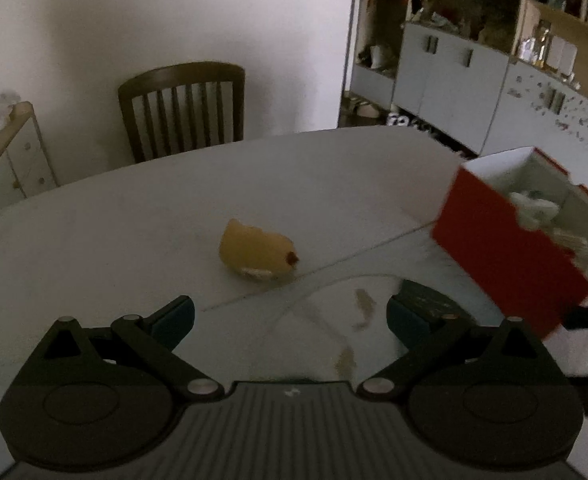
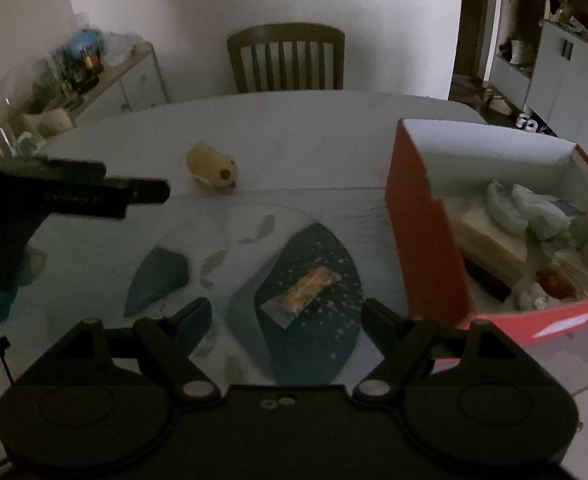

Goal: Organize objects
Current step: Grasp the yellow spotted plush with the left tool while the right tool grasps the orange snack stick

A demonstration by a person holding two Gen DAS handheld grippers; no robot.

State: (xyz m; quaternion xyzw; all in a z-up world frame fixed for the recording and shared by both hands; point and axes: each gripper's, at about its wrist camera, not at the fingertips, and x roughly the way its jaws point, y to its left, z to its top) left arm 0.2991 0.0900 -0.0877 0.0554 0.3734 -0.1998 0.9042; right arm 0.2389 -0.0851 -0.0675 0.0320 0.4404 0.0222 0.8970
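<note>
Grippers first: I see my right gripper (image 2: pixel 286 312) with jaws spread wide and nothing between them, hanging over the table (image 2: pixel 294 128) and angled downward. Directly ahead of it, at twelve o'clock and near the fingertips, a wrapped snack bar (image 2: pixel 304 294) lies flat on a dark teal patch of the patterned tablecloth (image 2: pixel 314 280). My left gripper (image 1: pixel 290 316) is likewise spread apart and empty; in the right wrist view its body shows as a dark shape at nine o'clock (image 2: pixel 74 192).

From the left wrist view, a yellow plush toy (image 1: pixel 258 252) rests on the table at about eleven o'clock beyond the fingers, well apart from them. The right wrist view places the same toy at eleven o'clock, farther off than the snack bar.

At two o'clock from the right gripper stands an open red box (image 2: pixel 426 240), white inside, holding crumpled pale items and other contents I cannot identify. The snack bar lies just beside its left wall, not touching.

Beyond the table's far edge stands a wooden chair (image 2: pixel 286 58).
</note>
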